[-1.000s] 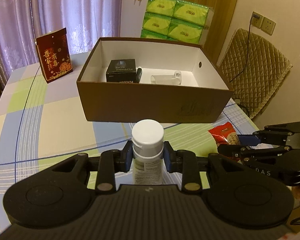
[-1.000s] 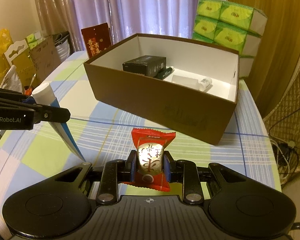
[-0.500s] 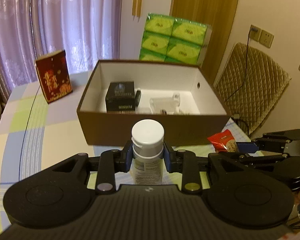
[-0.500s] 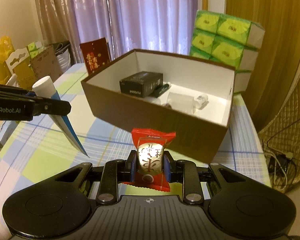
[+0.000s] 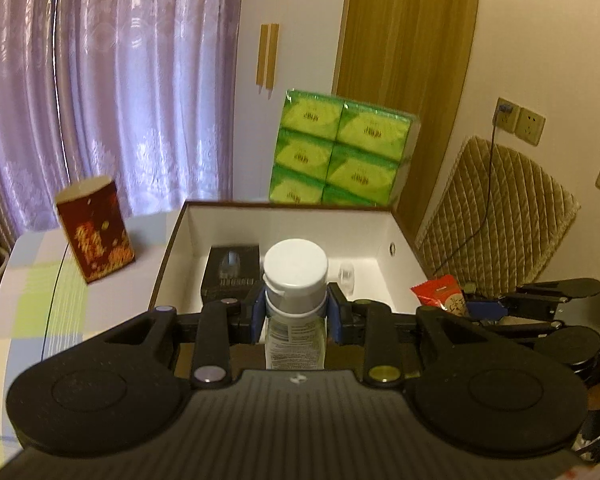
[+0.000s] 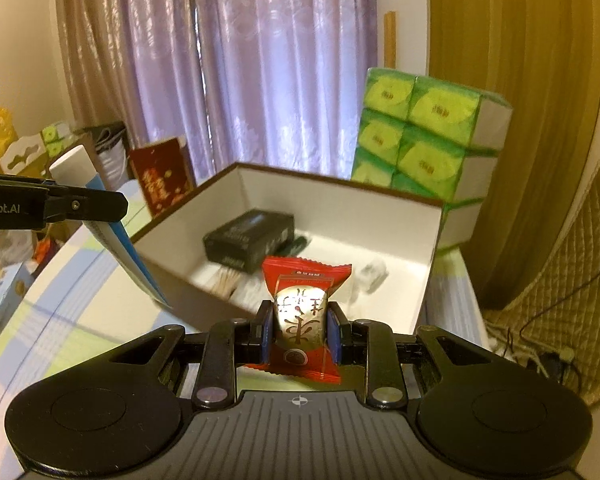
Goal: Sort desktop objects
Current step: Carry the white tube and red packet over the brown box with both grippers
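Observation:
My left gripper (image 5: 296, 312) is shut on a white-capped tube (image 5: 295, 308), held upright over the near wall of the brown box (image 5: 284, 216). My right gripper (image 6: 300, 330) is shut on a red snack packet (image 6: 302, 312), held above the box's near edge (image 6: 432, 240). The packet (image 5: 440, 294) and the right gripper (image 5: 540, 300) show at the right of the left wrist view; the tube (image 6: 100, 208) and the left gripper (image 6: 60, 206) at the left of the right wrist view. Inside the box lie a black carton (image 6: 248, 236), a clear bottle (image 6: 370, 276) and cotton swabs (image 6: 224, 280).
A red gift box (image 5: 94, 228) stands on the checked tablecloth (image 5: 32, 280) left of the brown box. Green tissue packs (image 5: 340, 148) are stacked behind it. A quilted chair back (image 5: 500, 216) is at the right, and bags and cartons (image 6: 16, 152) crowd the far left.
Both grippers have risen and moved forward toward the box with their loads, so the box's inside now lies just ahead of the tube and the packet.

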### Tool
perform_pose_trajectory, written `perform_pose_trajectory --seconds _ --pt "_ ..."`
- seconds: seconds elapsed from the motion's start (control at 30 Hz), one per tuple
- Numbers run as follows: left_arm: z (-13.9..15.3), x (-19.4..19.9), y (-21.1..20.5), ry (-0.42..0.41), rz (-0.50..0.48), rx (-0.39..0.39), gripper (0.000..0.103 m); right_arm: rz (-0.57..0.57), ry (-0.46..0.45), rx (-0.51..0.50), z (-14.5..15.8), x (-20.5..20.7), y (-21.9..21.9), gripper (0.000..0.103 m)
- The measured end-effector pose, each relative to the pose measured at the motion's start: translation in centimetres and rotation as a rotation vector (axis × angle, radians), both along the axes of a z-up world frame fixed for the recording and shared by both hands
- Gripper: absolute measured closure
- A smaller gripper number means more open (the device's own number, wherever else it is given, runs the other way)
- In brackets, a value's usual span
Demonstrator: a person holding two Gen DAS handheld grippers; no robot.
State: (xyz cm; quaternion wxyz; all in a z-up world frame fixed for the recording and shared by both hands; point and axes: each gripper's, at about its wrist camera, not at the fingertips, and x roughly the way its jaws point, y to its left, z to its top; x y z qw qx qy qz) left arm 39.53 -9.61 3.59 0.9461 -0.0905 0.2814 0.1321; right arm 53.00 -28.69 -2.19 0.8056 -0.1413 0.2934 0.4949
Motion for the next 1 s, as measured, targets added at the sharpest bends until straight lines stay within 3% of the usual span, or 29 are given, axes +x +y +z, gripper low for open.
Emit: perform_pose_trajectory --seconds 0.23,0.53,1.0 --pt "-1.1 5.6 1.5 0.037 -0.001 0.027 0.077 -0.013 -0.007 -0.018 -0.7 3.9 3.0 0.079" --pt "-5.0 12.1 4.2 0.148 0.000 -0.039 0.077 -0.034 0.022 -0.080 -3.2 8.5 5.7 0.079" --pt "-9.1 19.5 4.7 0.243 -0.054 -0.051 0.077 0.005 0.018 -0.169 -6.5 10.8 8.4 0.079"
